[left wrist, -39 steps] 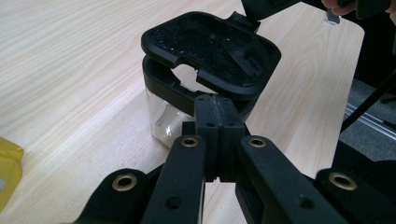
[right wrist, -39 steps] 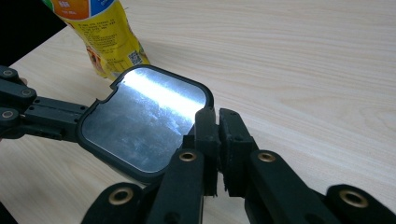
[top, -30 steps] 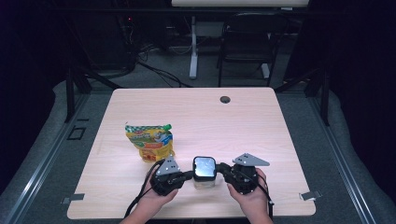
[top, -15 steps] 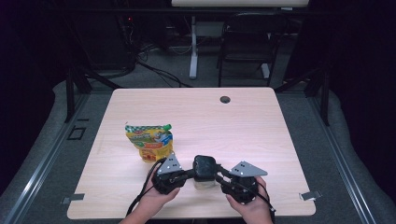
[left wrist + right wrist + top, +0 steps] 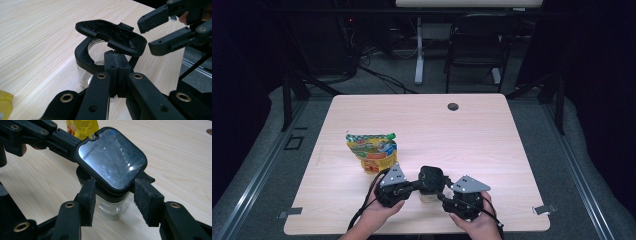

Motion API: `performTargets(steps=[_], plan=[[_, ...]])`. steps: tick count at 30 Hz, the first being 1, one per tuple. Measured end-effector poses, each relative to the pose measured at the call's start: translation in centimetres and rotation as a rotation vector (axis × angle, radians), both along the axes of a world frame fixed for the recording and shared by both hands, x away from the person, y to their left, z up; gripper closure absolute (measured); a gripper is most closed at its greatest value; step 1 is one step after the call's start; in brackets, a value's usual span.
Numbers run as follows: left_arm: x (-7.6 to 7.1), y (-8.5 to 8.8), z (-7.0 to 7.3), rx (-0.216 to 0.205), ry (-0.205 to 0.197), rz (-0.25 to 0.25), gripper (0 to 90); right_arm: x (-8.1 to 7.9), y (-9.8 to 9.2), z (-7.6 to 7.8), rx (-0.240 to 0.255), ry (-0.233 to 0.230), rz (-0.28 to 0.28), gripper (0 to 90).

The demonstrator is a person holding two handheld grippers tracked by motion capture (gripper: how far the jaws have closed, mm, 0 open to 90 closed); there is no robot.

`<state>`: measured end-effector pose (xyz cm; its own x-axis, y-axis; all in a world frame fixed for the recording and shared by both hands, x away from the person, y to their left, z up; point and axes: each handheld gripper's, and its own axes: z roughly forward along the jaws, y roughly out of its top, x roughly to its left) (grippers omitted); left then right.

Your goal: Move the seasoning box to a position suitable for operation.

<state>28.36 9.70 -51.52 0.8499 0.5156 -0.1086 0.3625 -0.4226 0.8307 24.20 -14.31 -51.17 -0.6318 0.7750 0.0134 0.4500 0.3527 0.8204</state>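
— Looking at the near edge of the wooden table [image 5: 492,125], what have we got?

— A small square glass jar [image 5: 113,207] with a black collar, standing between the two hands. Its hinged black lid [image 5: 112,157] — clear window in the middle — is tipped up, partway open.

— And the left gripper [image 5: 117,72]?

— Its jaws are pinched together on the jar's black collar, at the hinge side, holding the jar in place.

— The right gripper [image 5: 113,202]?

— Its jaws have just been opening. They stand wide now — one pad either side of the jar's collar under the lid, neither pressing on it.

— Anything else on the table?

— A yellow stand-up snack pouch [image 5: 372,152] with a green checked top, just behind the left hand [image 5: 379,212], and a dark grommet [image 5: 453,106] near the far edge.
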Motion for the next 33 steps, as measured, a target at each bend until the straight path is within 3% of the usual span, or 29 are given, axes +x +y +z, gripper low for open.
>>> performTargets(steps=[6, 13, 24, 33], plan=[[0.0, 0.0, 0.2, -0.016, -0.006, -0.004, 90.0, 0.2, 0.7, -0.2, -0.029, -0.012, -0.001, 50.5], [-0.1, 0.0, 0.1, -0.019, -0.006, -0.004, 90.0, 0.0, 1.6, -0.5, -0.079, -0.068, -0.023, 49.5], [0.1, -0.1, -0.5, 0.008, 0.006, -0.003, 90.0, 0.0, 1.5, -0.4, -0.057, -0.079, -0.028, 51.5], [0.1, -0.1, -0.6, 0.003, 0.008, -0.009, 90.0, -0.3, 0.9, -0.1, -0.022, -0.103, -0.038, 56.1]])
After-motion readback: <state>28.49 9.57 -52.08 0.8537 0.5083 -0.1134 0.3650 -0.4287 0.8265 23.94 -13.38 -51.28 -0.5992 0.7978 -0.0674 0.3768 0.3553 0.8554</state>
